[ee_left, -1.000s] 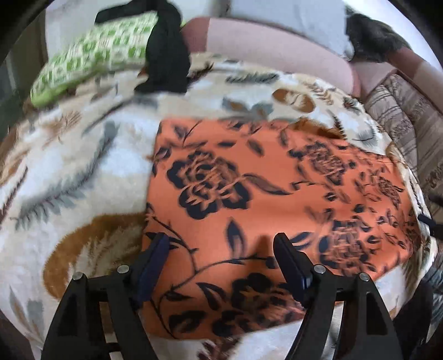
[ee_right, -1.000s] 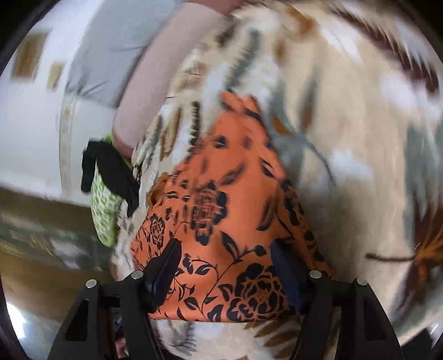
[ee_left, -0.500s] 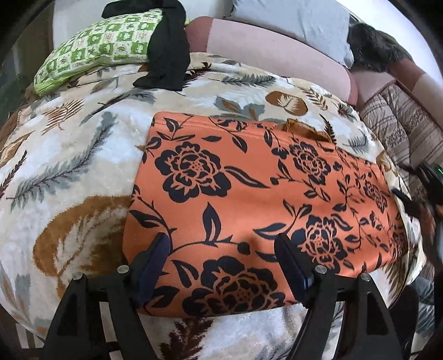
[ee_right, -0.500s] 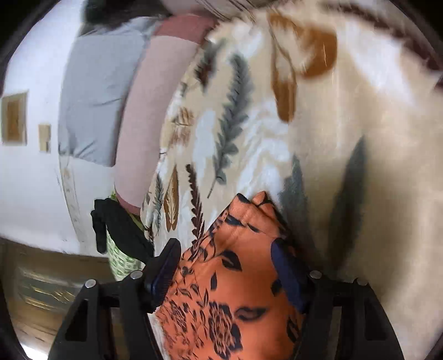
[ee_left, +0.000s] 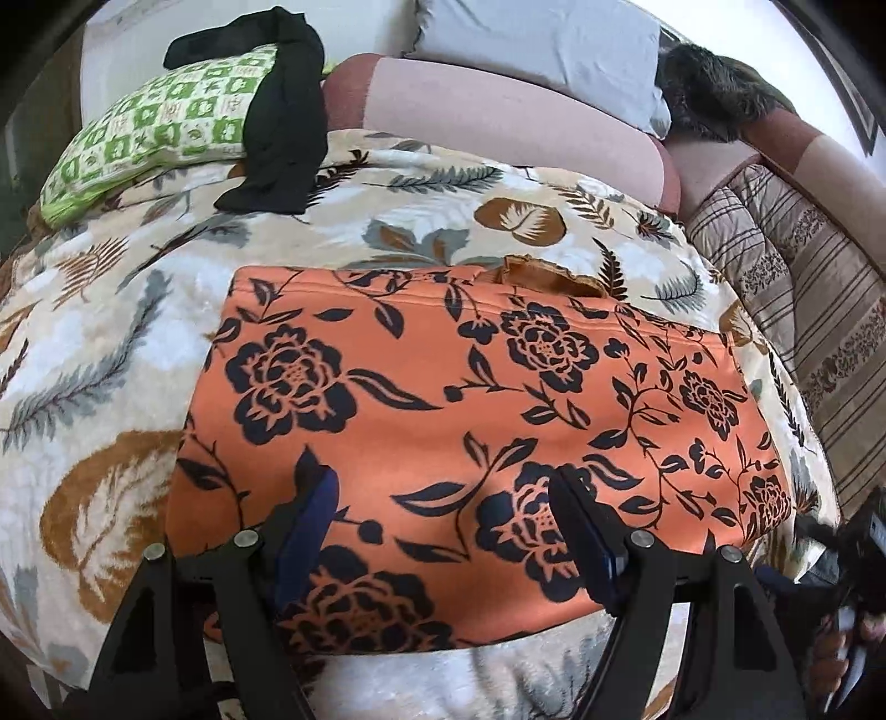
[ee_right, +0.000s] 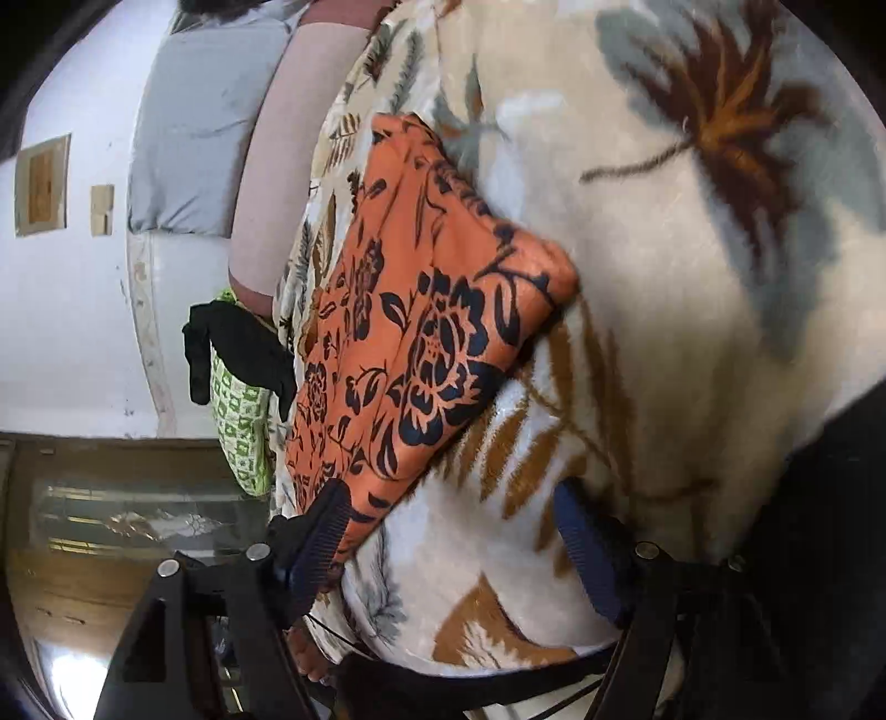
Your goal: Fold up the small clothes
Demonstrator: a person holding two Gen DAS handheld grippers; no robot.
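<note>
An orange cloth with black flowers (ee_left: 476, 399) lies flat on a leaf-patterned blanket (ee_left: 111, 343). One small fold sticks up at its far edge. My left gripper (ee_left: 437, 482) hovers open over the cloth's near edge with nothing gripped. In the right wrist view the cloth (ee_right: 421, 343) runs away to the upper left. My right gripper (ee_right: 451, 493) is beside the cloth's near corner, its jaws opening with only blanket between them. Its left finger (ee_right: 326, 526) is at the cloth's edge. The right gripper (ee_left: 855, 554) and a hand also show at the left view's lower right.
At the bed's far left a black garment (ee_left: 282, 127) is draped over a green checked pillow (ee_left: 149, 127). A pink bolster (ee_left: 498, 116) and a grey pillow (ee_left: 542, 44) line the head. A striped quilt (ee_left: 803, 266) lies on the right. The bed's edge drops to the floor (ee_right: 111, 554).
The left view has drawn back a little, showing more of the cloth. My right gripper left the cloth's far corner, swung down and rolled to the blanket beside the near corner, jaws wider.
</note>
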